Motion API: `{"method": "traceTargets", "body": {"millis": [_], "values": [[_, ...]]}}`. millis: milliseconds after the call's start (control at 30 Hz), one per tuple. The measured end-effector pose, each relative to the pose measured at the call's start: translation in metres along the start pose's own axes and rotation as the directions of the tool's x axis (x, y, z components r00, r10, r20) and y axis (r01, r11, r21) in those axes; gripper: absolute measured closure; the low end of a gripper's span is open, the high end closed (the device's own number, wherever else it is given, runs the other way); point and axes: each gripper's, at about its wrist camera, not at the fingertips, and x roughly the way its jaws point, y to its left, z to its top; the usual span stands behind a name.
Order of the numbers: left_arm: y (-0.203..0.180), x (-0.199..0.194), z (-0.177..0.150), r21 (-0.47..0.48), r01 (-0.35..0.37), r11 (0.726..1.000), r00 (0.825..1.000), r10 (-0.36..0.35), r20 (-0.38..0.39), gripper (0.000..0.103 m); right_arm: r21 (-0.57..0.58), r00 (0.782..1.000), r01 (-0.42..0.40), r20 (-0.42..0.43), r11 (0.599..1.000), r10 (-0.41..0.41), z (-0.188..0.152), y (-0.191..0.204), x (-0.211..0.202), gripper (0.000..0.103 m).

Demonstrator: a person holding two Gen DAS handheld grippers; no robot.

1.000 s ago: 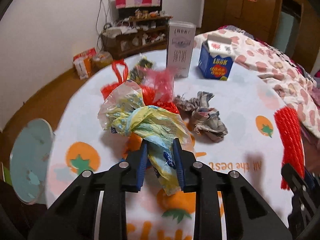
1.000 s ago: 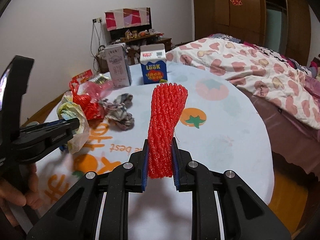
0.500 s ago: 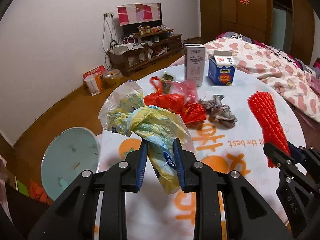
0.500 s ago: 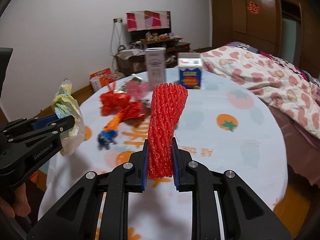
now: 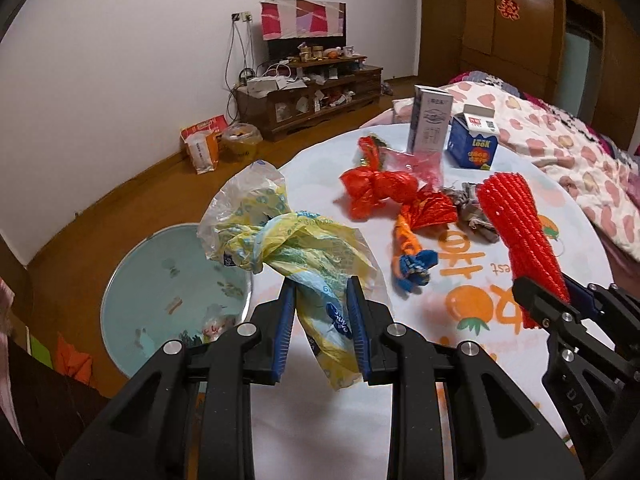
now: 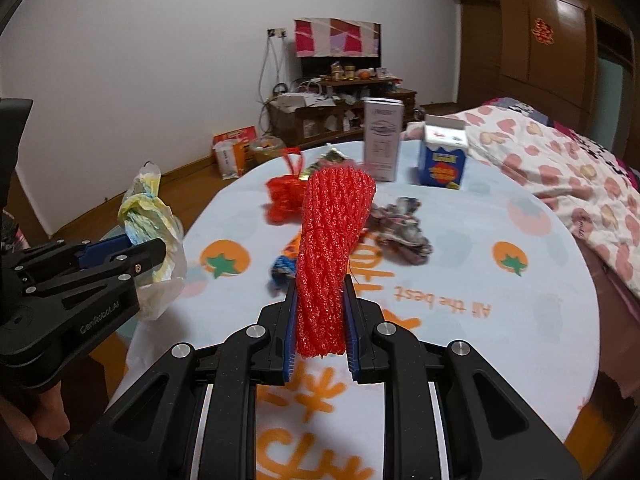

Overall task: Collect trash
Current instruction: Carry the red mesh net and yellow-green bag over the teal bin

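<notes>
The left gripper (image 5: 320, 332) clamps a knotted yellow bag (image 5: 288, 248), raised for carrying to the bin (image 5: 160, 296) at the near left. The right gripper (image 6: 320, 332) clamps a red net (image 6: 332, 240). More trash (image 5: 380, 192) lies on the far table (image 5: 460, 340).

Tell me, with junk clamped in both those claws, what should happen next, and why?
Probably carry the left gripper a little further out over the pale blue bin on the floor beside the table and let go. It is shut on the knotted yellow bag, which hangs at the table's edge with the bin just beyond.
</notes>
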Motion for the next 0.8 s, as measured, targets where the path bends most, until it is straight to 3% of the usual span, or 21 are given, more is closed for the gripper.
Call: {"method": "traceTargets", "body": {"millis": [200, 600, 800], "values": [[0.040, -0.008, -0.013, -0.061, 0.024, 0.998, 1.000, -0.024, 0.003, 0.077, -0.049, 0.999, -0.048, -0.002, 0.998, 0.048, 0.006, 0.030, 0.004, 0.082], [0.118, -0.013, -0.027, -0.152, -0.120, 0.981, 0.993, 0.116, -0.029, 0.077, -0.128, 0.991, -0.134, -0.032, 0.983, 0.131, 0.015, 0.090, 0.026, 0.082], [0.140, -0.011, -0.028, -0.160, -0.164, 0.973, 0.986, 0.159, -0.044, 0.077, -0.163, 0.988, -0.155, -0.048, 0.974, 0.149, 0.024, 0.119, 0.043, 0.082]]}}
